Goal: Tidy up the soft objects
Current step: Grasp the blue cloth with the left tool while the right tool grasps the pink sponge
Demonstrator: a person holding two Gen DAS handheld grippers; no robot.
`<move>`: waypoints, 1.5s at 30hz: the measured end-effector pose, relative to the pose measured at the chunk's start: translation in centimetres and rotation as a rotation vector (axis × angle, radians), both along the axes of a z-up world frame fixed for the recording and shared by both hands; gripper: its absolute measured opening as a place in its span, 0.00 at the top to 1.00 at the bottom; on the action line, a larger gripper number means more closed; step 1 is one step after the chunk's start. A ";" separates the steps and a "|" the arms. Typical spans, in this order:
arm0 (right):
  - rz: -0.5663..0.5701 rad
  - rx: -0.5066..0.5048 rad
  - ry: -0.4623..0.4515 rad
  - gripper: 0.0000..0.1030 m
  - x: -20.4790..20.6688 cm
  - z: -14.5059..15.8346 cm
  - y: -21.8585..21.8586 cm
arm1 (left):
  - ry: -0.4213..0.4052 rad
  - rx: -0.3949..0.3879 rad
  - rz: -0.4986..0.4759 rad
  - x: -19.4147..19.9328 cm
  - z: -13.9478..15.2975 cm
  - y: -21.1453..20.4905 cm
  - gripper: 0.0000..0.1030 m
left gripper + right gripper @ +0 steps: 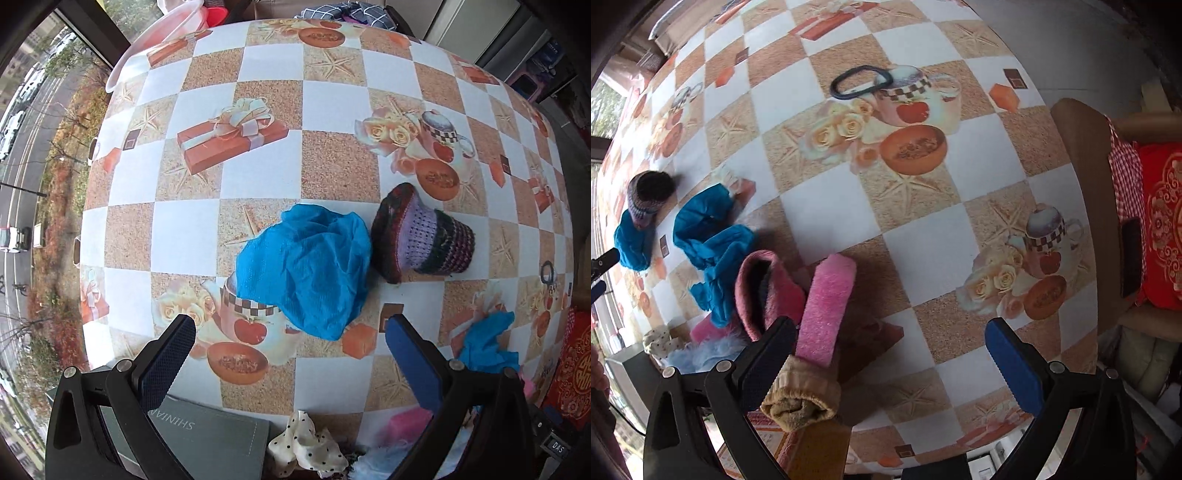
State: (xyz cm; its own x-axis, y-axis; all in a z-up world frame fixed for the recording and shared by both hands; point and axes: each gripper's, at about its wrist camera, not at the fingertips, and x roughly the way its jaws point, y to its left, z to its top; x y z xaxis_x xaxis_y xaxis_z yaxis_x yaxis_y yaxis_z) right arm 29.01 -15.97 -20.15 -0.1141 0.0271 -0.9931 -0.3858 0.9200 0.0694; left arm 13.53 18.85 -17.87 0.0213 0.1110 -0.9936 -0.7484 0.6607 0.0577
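Your left gripper (290, 338) has its fingers spread wide and holds nothing; it hangs above the checkered tablecloth (266, 66). At 12 o'clock from it lies the crumpled blue cloth (306, 262), and the knitted hat (421, 236) is just beside the cloth at its 3 o'clock. Your right gripper (890, 349) is also spread wide and empty. At its 10 o'clock, the pink sock (827, 306) lies against the left finger (768, 363). At 12 o'clock, far away, you see the dark hair band (858, 82).

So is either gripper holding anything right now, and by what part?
Neither. The left gripper is open above the blue cloth; the right gripper is open, the pink sock only lying beside one finger.
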 end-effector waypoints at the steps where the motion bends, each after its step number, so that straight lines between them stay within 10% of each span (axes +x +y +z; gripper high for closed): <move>1: -0.024 0.022 0.018 0.00 0.1 -0.3 -0.4 | 0.000 -0.006 0.003 0.1 -0.4 0.2 0.00; 14: -0.103 -0.125 0.011 0.00 2.3 -5.7 -6.4 | 0.045 0.003 -0.010 0.7 -4.1 0.3 0.00; 19: -0.226 0.028 0.087 0.00 3.4 -5.6 -9.3 | 0.039 0.001 -0.011 0.4 -4.5 0.8 0.00; 32: 0.103 -0.001 0.072 0.00 -2.1 -6.1 -3.0 | 0.048 0.007 -0.022 0.7 -3.2 -0.3 0.00; 45: 0.158 -0.036 -0.006 0.00 -3.2 -6.3 -5.1 | 0.053 0.000 -0.017 0.8 -3.4 -0.4 0.00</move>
